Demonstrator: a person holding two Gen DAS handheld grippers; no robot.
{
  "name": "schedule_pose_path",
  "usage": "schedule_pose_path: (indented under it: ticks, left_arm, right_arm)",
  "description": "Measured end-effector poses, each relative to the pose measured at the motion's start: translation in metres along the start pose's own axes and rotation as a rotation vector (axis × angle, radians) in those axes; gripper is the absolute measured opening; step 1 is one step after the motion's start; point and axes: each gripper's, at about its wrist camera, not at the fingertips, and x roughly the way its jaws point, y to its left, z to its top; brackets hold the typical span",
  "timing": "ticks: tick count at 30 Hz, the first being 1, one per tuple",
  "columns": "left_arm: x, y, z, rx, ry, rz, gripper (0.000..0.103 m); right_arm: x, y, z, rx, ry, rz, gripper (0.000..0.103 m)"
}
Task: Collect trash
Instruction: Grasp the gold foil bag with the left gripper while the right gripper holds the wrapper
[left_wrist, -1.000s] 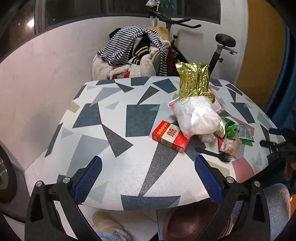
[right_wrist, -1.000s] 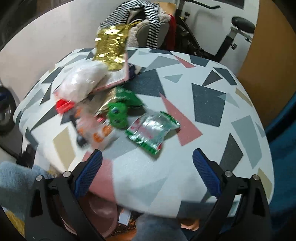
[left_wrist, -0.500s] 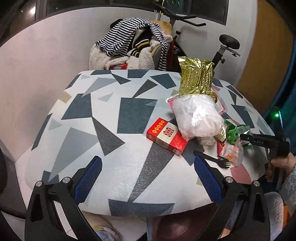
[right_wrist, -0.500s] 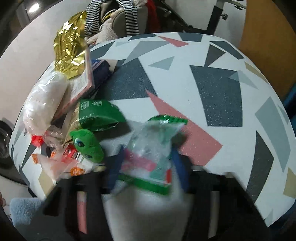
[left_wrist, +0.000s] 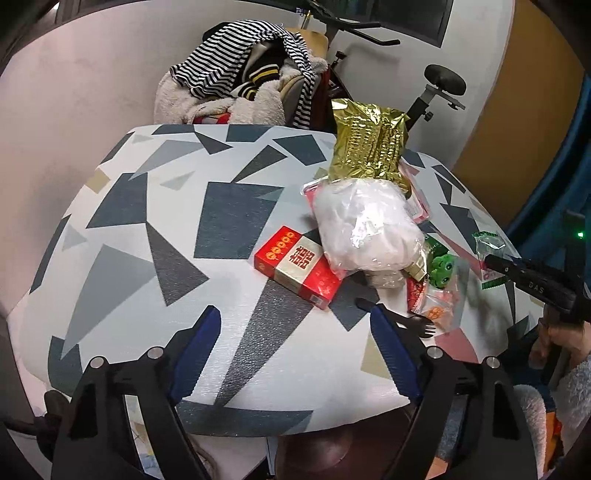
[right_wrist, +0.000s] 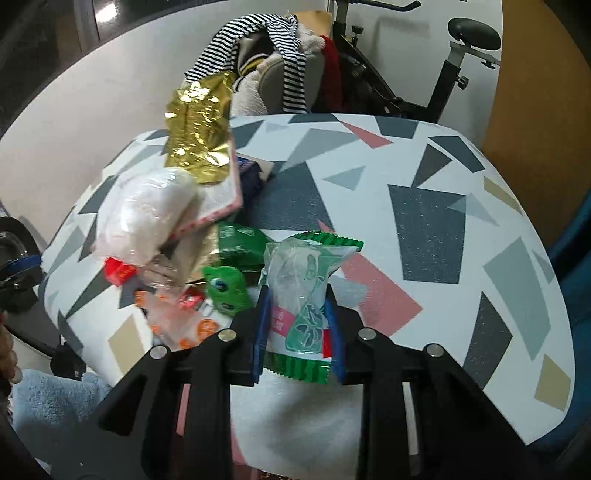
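Note:
My right gripper (right_wrist: 297, 317) is shut on a clear snack wrapper with green edges (right_wrist: 306, 280) and holds it just above the patterned table (right_wrist: 424, 221); the wrapper (left_wrist: 487, 254) and gripper also show at the right in the left wrist view. My left gripper (left_wrist: 295, 347) is open and empty over the table's front edge (left_wrist: 147, 295). A trash pile lies ahead of it: red cigarette box (left_wrist: 295, 266), white plastic bag (left_wrist: 365, 229), gold foil bag (left_wrist: 369, 151), green frog toy (left_wrist: 441, 269), black plastic fork (left_wrist: 399, 314), orange-printed wrapper (left_wrist: 436, 302).
A chair heaped with striped clothes (left_wrist: 243, 85) stands behind the table, an exercise bike (left_wrist: 436, 88) beside it. A green packet (right_wrist: 240, 243) and a pink-edged flat pack (right_wrist: 221, 199) lie in the pile. A dark round bin (left_wrist: 332, 454) sits below the table's front edge.
My right gripper moved in, shut on the green-edged wrapper and lifted it off the table. My left gripper moved slightly closer to the table and stayed open.

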Motion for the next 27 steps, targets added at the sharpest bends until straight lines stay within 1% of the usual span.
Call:
schedule_pose_path:
  ticks: [4,9,17,27]
  left_arm:
    - [0.000,-0.004,0.000,0.018,-0.001,-0.004,0.080]
    - [0.005,-0.003,0.000,0.010,0.014,-0.014,0.080]
    - [0.011,-0.008,0.004,0.008,0.027,-0.045,0.079]
    - [0.018,-0.019,0.022,0.014,0.018,-0.087,0.079]
  right_arm:
    - [-0.004,0.011,-0.003,-0.045,-0.003,0.007,0.029]
    - [-0.009,0.023,-0.005,-0.092,-0.009,0.027,0.029]
    - [-0.011,0.027,-0.007,-0.095,-0.014,0.047,0.029]
    - [-0.011,0.023,-0.009,-0.084,-0.016,0.045,0.029]
